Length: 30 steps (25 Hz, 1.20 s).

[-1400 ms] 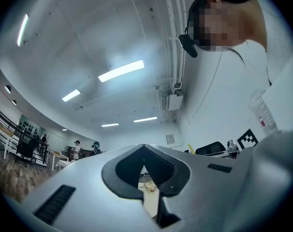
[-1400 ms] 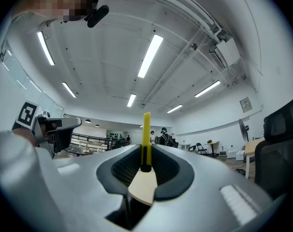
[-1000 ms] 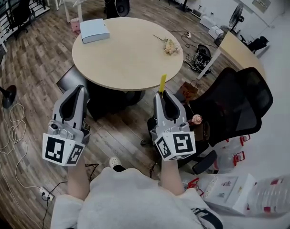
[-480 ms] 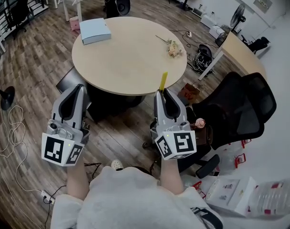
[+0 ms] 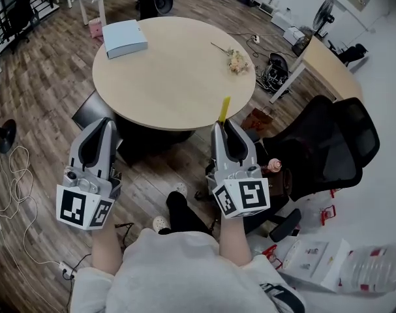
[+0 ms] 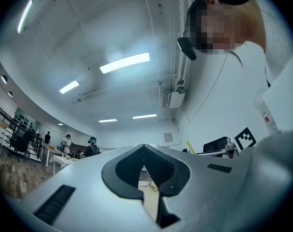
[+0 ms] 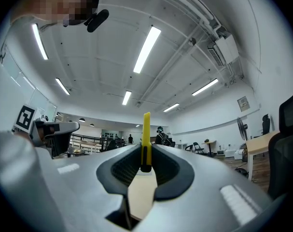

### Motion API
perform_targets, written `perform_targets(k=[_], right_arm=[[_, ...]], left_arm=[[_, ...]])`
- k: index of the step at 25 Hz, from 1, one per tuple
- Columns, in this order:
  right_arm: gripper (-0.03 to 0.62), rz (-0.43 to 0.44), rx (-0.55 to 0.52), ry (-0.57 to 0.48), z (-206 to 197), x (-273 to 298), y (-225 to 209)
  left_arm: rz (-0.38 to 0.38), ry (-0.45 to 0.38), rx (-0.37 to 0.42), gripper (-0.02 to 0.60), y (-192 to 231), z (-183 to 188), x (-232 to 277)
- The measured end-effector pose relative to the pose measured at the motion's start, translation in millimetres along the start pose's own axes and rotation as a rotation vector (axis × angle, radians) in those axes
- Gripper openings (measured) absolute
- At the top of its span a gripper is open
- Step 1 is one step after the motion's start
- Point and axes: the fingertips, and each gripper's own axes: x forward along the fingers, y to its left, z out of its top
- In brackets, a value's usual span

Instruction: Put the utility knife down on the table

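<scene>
the right gripper (image 5: 223,126) is clamping the utility knife (image 5: 223,109) — its jaws are pressing together on the lower end of the yellow body, and the rest of the knife is sticking out past the jaw tips, in line with them. in the right gripper view the knife is standing upright between the dark pads, and a pale surface is showing through the opening below it. the knife is being held in the air, not lying on anything. in the head view its far end is showing against the near rim of the round table (image 5: 171,77), while the gripper itself is hanging over the wooden floor (image 5: 41,109) just short of that rim.

the left gripper (image 5: 109,120) is hovering beside it at about the same height, well apart from the right one and also short of the table. the left gripper view is showing its jaw tips meeting with nothing between them.

on the tabletop a blue box (image 5: 124,38) is lying near the far left edge, and a small bunch of dried flowers (image 5: 234,61) is lying toward the right edge — both well apart from the knife. a black office chair (image 5: 328,145) is standing to the right of the right gripper. a light shoe (image 5: 160,223) of the person is showing on the floor between the two forearms.
</scene>
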Motion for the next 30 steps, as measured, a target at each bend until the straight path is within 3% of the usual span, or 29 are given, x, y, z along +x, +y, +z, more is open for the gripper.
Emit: perform_targets(k=[20, 30], right_arm=[[0.075, 0.069, 0.015, -0.023, -13.6, 152.9, -45.2], [0.074, 0.117, 0.022, -0.026, -20.1, 212.9, -77.8]], left_arm=[[0.083, -0.020, 0.026, 0.008, 86.9, -26.0, 108.1], [0.110, -0.020, 0.037, 0.009, 104.5, -42.3, 165.0]])
